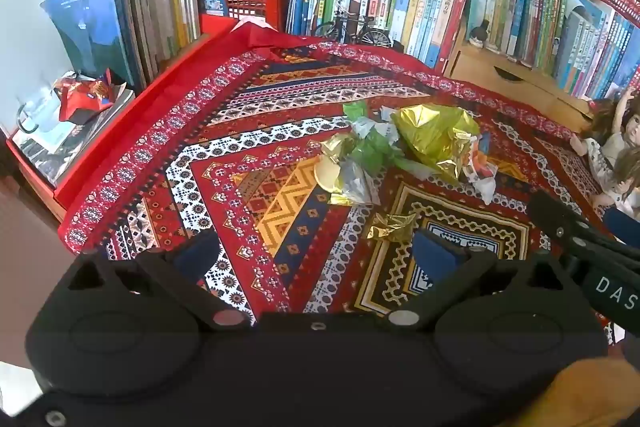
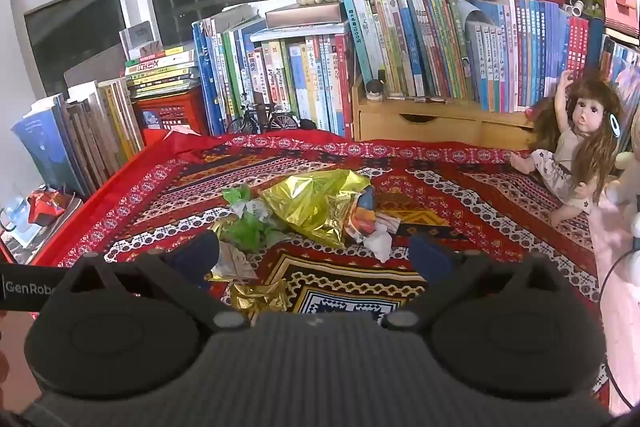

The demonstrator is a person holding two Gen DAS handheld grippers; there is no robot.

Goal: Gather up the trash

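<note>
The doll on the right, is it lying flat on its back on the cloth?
No. The doll sits upright at the edge of the patterned cloth, one arm raised toward the books behind it.

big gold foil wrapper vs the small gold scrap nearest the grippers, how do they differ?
Size: the big gold foil wrapper is puffed up and far larger; the small gold scrap is a tight crumple.
Position: the big wrapper sits in the pile against green plastic and a white paper wad; the small scrap lies apart, nearer both open grippers.
Shared: both are shiny gold foil, creased, on the patterned cloth.
</note>
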